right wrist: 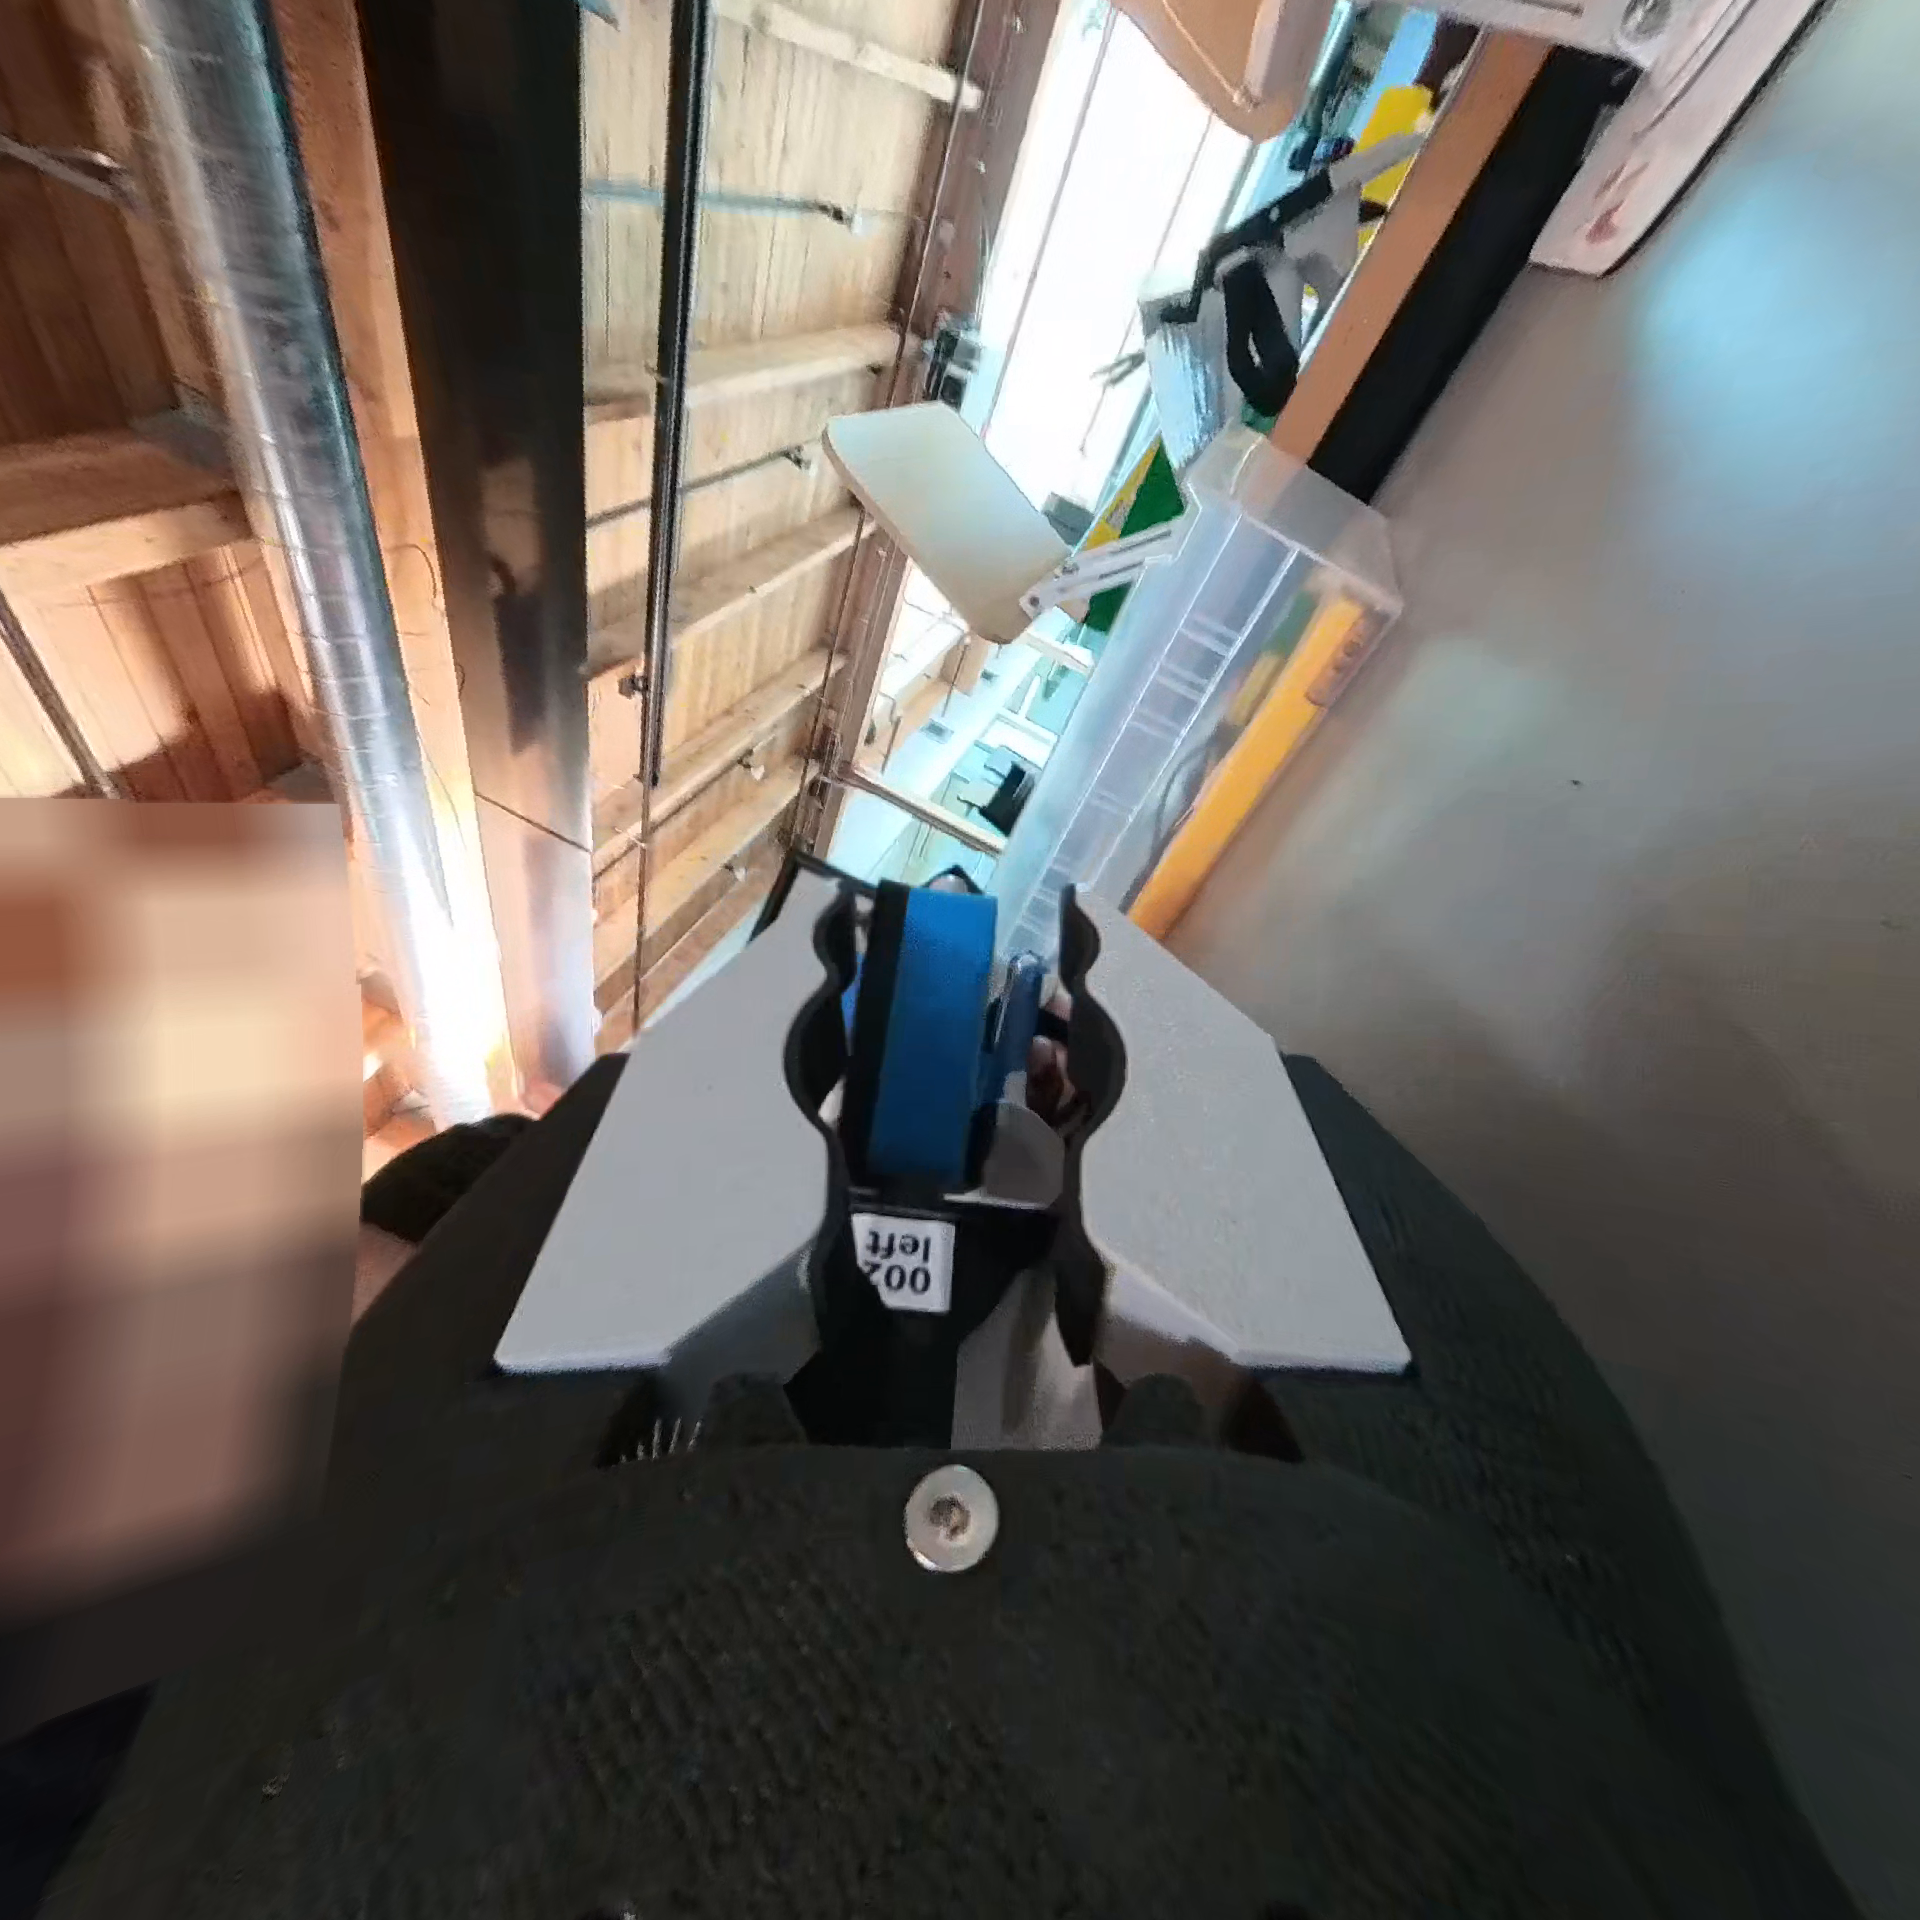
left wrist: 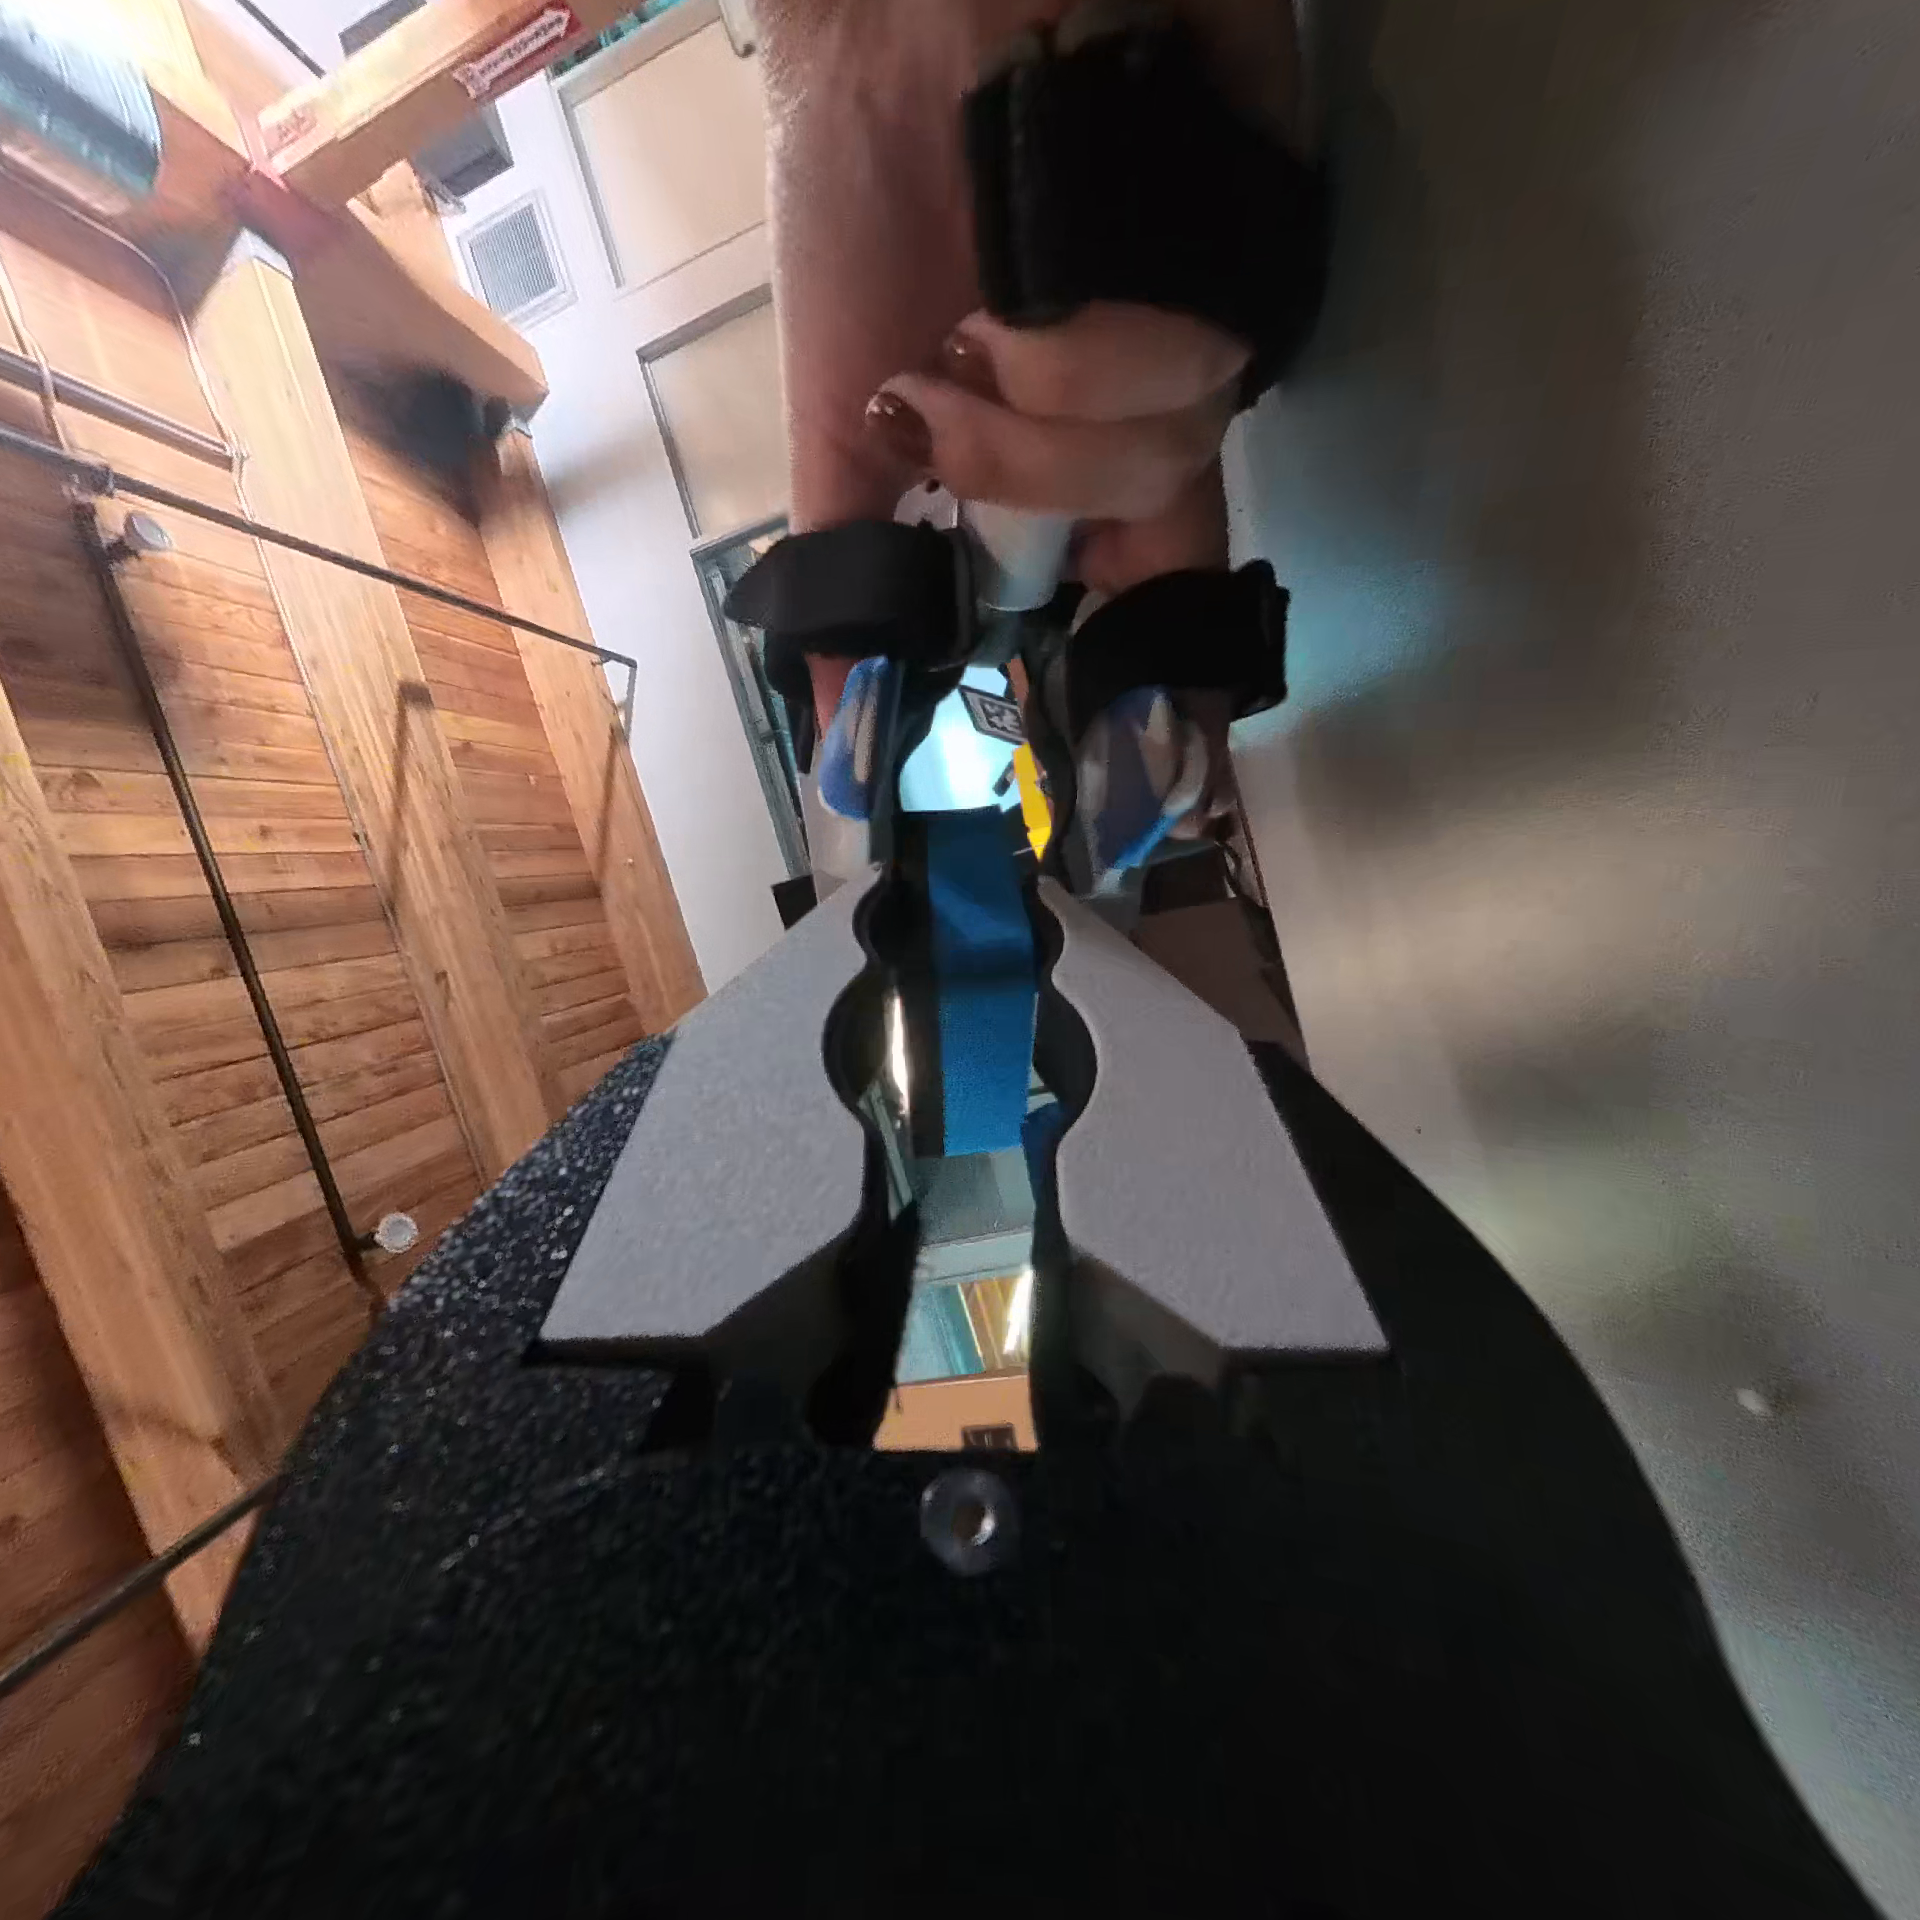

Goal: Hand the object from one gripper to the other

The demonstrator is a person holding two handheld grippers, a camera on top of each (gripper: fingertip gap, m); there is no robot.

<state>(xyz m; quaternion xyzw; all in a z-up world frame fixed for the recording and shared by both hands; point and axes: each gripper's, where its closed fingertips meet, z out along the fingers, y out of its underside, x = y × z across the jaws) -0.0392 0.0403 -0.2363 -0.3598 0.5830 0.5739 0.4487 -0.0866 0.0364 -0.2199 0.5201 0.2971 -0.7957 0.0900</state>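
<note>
Both grippers are nose to nose here, with a flat blue object with a black edge (left wrist: pixel 982 1023) sitting in the gap between the left gripper (left wrist: pixel 961 935) fingers and also between the right gripper (right wrist: pixel 956 997) fingers. Can't tell which one is actually clamping it, honestly.

We see the object (left wrist: pixel 982 1023) (right wrist: pixel 920 1039), a flat blue strip edged in black along one long side, standing edge-on between the wavy grey fingers (left wrist: pixel 727 1122) (right wrist: pixel 686 1195), its length running out toward their tips.
</note>
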